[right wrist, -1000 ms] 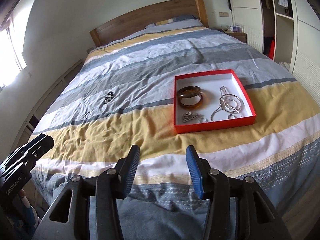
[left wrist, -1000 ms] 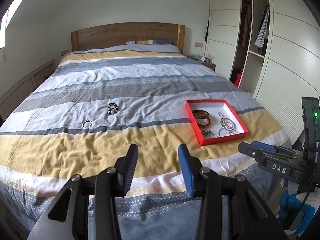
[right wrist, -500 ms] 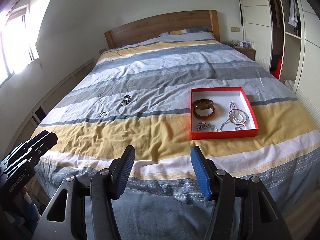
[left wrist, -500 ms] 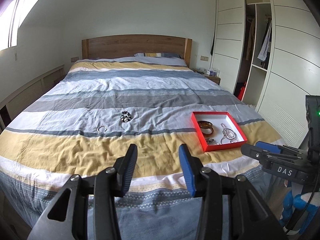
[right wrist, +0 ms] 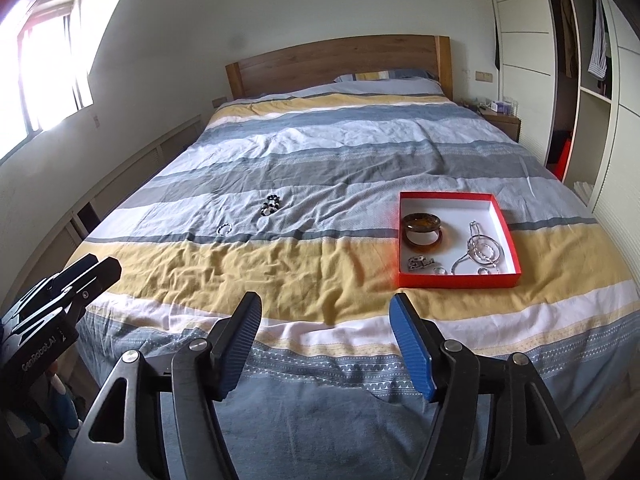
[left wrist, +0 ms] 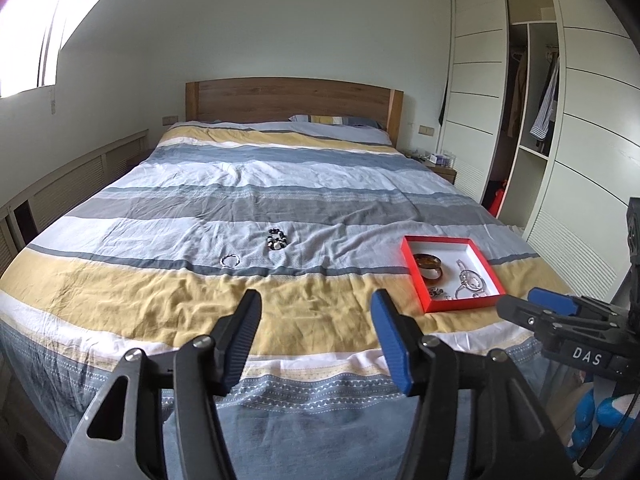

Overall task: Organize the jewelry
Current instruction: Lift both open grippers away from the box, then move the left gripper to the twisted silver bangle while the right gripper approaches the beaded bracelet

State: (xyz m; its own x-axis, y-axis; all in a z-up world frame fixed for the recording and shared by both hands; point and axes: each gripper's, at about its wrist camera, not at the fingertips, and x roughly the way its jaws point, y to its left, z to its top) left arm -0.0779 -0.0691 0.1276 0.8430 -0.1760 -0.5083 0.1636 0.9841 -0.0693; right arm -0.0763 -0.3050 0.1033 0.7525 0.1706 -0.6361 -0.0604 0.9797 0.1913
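Two pieces off the red tray (right wrist: 458, 280); both tongs wide, empty.
Take beaded bracelet (right wrist: 271, 205) left of tray first: left tongs (left wrist: 316, 312) straddle it, close low against the duvet.

Striped bed (left wrist: 256, 184), wooden headboard (left wrist: 294, 98), white wardrobe (left wrist: 592, 128).

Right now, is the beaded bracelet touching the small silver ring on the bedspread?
Apart. The left wrist view shows the beaded bracelet and the small silver ring lying separately, with bare bedspread plainly between them.
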